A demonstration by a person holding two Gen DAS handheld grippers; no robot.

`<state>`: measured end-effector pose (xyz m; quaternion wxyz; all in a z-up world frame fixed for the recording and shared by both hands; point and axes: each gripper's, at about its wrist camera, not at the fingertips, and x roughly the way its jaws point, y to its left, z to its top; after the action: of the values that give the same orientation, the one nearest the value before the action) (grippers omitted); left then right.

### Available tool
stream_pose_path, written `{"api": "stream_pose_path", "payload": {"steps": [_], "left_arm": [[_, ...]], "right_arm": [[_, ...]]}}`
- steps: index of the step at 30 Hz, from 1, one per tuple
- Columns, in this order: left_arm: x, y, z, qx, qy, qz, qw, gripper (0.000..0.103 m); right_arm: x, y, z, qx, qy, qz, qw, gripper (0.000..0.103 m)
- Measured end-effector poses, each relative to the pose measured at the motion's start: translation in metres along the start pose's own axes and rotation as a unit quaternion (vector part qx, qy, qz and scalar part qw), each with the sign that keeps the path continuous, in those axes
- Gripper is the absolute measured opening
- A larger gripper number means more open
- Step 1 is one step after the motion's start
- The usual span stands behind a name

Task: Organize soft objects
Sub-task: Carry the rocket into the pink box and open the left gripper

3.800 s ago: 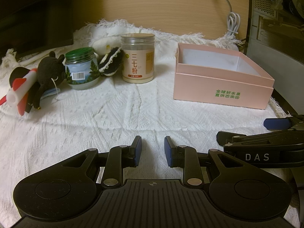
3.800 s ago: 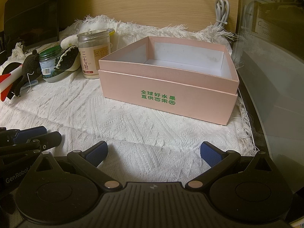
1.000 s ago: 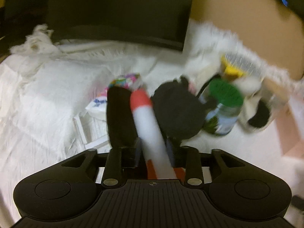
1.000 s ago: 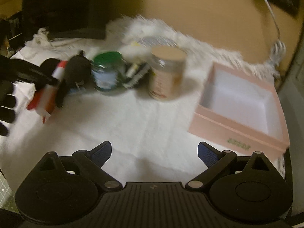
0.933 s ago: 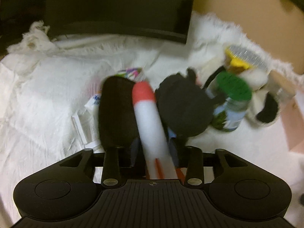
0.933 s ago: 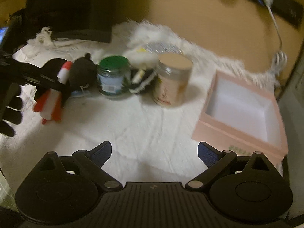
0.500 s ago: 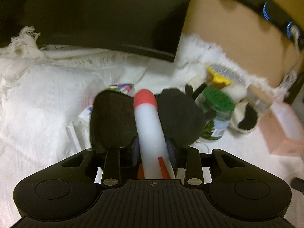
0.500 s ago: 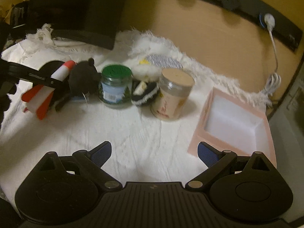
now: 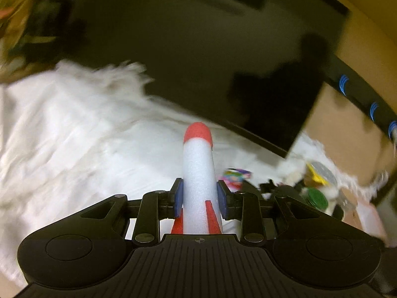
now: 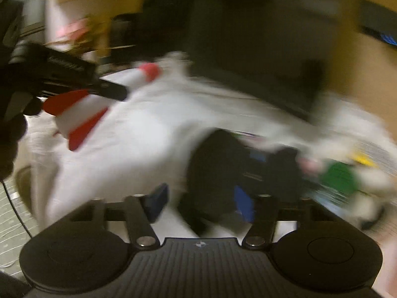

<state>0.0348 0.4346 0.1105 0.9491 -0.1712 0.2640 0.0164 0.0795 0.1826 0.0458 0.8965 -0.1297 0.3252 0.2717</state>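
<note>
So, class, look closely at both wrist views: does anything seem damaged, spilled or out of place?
Nothing stands out. The foam rocket sits straight between the left gripper's fingers, undamaged; the blurred black plush lies unspilled on the cloth.

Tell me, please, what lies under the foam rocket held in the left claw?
Under the foam rocket, gripped by the left claw, only the white knitted cloth shows. The claw's black body hides what lies beneath the rocket's tail and red fins.

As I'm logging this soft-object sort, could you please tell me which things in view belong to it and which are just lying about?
Belong to the job:
- foam rocket, clamped in the left gripper
- black plush toy, in front of the closing right gripper

Lying about:
- green-lidded jar
- dark monitor
- white cloth
</note>
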Motion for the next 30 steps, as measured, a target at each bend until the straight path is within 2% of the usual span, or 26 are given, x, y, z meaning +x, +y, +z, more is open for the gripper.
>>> {"api": "stream_pose_path", "payload": {"steps": [1, 2, 3, 5, 7, 9, 12, 15, 17, 18, 20, 24, 27, 30], "left_arm": [[-0.005, 0.012, 0.000, -0.022, 0.002, 0.005, 0.9997, 0.032], [-0.008, 0.022, 0.000, -0.038, 0.004, 0.006, 0.9993, 0.032], [-0.010, 0.030, -0.002, -0.047, 0.007, 0.009, 0.9988, 0.032], [-0.015, 0.043, -0.007, -0.062, 0.009, 0.018, 0.9978, 0.032], [-0.019, 0.054, -0.011, -0.081, 0.008, 0.021, 0.9965, 0.032], [-0.022, 0.064, -0.015, -0.096, 0.004, 0.021, 0.9951, 0.032], [-0.020, 0.070, -0.022, -0.110, 0.008, 0.024, 0.9936, 0.032], [-0.016, 0.075, -0.028, -0.115, 0.022, 0.026, 0.9928, 0.032], [-0.010, 0.077, -0.030, -0.119, 0.034, 0.027, 0.9919, 0.032], [-0.007, 0.078, -0.030, -0.121, 0.040, 0.026, 0.9914, 0.032], [-0.001, 0.076, -0.029, -0.122, 0.047, 0.025, 0.9911, 0.032], [0.010, 0.068, -0.028, -0.120, 0.055, 0.024, 0.9909, 0.032], [0.009, 0.054, -0.027, -0.117, 0.053, 0.030, 0.9912, 0.032], [0.012, 0.036, -0.024, -0.101, 0.060, 0.016, 0.9929, 0.032]], "right_arm": [[0.013, 0.013, 0.007, -0.014, -0.001, 0.006, 1.000, 0.052], [0.027, 0.025, 0.014, -0.030, -0.004, 0.005, 1.000, 0.047], [0.043, 0.036, 0.021, -0.047, -0.001, -0.009, 0.999, 0.037], [0.072, 0.046, 0.031, -0.057, 0.012, -0.040, 0.998, 0.028], [0.102, 0.048, 0.039, -0.053, 0.029, -0.068, 0.996, 0.028], [0.122, 0.047, 0.042, -0.048, 0.048, -0.087, 0.994, 0.017], [0.132, 0.039, 0.044, -0.042, 0.062, -0.081, 0.994, 0.017], [0.127, 0.033, 0.043, -0.043, 0.069, -0.076, 0.994, 0.016], [0.129, 0.027, 0.043, -0.032, 0.096, -0.075, 0.992, 0.017], [0.132, 0.022, 0.040, -0.022, 0.123, -0.061, 0.990, 0.017], [0.130, 0.010, 0.034, 0.014, 0.120, -0.042, 0.992, 0.018], [0.110, -0.002, 0.033, 0.044, 0.094, -0.017, 0.994, 0.012], [0.072, -0.013, 0.047, 0.058, 0.057, 0.012, 0.997, 0.009], [0.029, -0.042, 0.065, 0.082, 0.009, 0.015, 0.996, 0.006]]}}
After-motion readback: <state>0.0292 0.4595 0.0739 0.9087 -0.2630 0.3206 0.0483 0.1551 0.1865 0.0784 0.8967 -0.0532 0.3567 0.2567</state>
